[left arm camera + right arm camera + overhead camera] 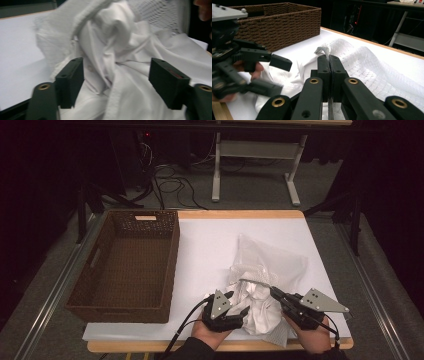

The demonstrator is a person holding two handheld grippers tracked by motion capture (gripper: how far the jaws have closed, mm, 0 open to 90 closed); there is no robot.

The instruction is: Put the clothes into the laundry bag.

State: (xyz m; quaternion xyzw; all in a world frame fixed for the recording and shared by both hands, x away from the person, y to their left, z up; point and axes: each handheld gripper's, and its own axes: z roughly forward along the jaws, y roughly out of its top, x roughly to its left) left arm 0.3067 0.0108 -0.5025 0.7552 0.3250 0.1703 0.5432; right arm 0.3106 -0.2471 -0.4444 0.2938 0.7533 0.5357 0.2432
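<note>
From the high view we see the whole layout: a dark brown woven wicker basket [125, 265] at the left of the white-topped table [200, 250], and a white mesh laundry bag [272, 257] at the near right with a crumpled white cloth garment [257, 307] bunched at its mouth. Our right gripper view adds the grip itself: the right gripper [329, 62] has its jaws pressed together on the bag's gathered mesh edge [324, 50]. Our left gripper view shows the garment's soft folds [120, 62] spilling between the spread jaws of the left gripper [116, 77], its pads clear of the cloth on both sides. The garment lies between our two grippers, near the table's front edge.
</note>
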